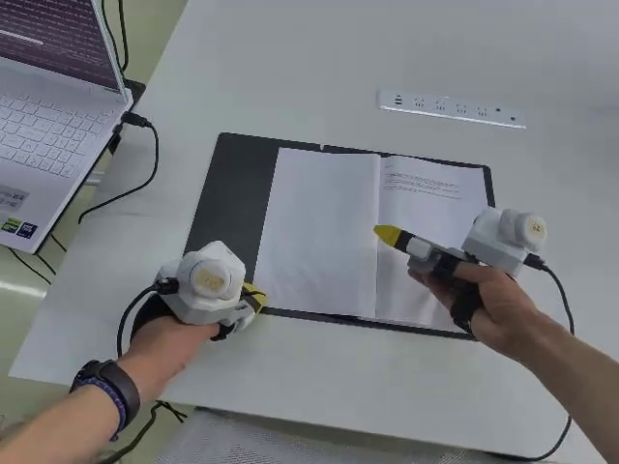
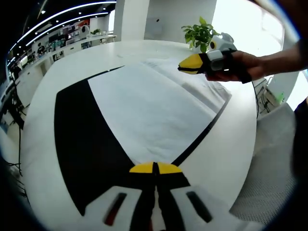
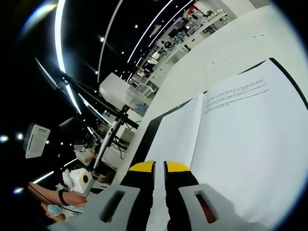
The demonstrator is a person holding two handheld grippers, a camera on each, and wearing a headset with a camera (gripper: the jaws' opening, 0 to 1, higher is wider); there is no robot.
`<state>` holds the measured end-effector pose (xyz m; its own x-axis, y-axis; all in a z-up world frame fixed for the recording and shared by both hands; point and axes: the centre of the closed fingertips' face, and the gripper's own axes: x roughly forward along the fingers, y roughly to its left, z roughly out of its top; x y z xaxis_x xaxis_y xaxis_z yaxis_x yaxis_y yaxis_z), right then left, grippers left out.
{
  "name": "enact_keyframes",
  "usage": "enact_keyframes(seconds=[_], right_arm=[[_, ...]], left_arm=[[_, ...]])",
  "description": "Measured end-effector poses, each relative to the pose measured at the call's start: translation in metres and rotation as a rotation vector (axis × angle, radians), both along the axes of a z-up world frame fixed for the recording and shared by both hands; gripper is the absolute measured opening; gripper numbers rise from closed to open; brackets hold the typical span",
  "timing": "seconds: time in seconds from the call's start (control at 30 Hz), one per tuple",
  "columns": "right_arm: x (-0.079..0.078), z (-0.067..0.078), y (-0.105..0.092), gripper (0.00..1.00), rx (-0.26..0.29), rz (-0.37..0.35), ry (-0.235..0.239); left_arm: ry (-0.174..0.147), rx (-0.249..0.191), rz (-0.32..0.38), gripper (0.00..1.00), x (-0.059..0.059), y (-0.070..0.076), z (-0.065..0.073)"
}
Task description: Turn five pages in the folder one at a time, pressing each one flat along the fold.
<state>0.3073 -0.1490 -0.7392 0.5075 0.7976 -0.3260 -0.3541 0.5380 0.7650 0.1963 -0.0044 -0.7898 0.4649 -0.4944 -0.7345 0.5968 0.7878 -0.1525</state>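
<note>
The folder (image 1: 232,193) was found open on the table (image 1: 290,77), ahead of both claws. The left claw (image 1: 253,300), closed and empty, was set at its near edge, likely as an anchor. The right claw (image 1: 389,235), closed and empty, was held at the fold (image 1: 376,266), probably for pressing.

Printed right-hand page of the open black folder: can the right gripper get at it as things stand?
Probably yes. The right gripper is at the fold, right beside the printed right-hand page, and nothing lies on that sheet or between them.
</note>
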Motion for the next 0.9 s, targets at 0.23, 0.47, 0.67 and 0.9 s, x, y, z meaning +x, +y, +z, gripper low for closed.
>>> enact_keyframes(seconds=[0.23, 0.47, 0.67, 0.9], right_arm=[[0.016, -0.002, 0.000, 0.01, 0.006, -0.036, 0.006], [0.026, -0.003, 0.005, 0.00, 0.039, -0.090, 0.036], [0.027, -0.003, 0.012, 0.00, 0.042, -0.101, 0.044], [0.023, -0.007, 0.015, 0.00, 0.019, -0.066, 0.041]], left_arm=[[0.007, 0.026, -0.007, 0.00, 0.000, 0.000, -0.002], [0.009, 0.023, 0.010, 0.00, 0.000, 0.001, -0.002], [0.015, 0.020, 0.010, 0.00, 0.001, 0.001, -0.002], [0.013, 0.031, 0.009, 0.00, 0.001, 0.000, -0.002]])
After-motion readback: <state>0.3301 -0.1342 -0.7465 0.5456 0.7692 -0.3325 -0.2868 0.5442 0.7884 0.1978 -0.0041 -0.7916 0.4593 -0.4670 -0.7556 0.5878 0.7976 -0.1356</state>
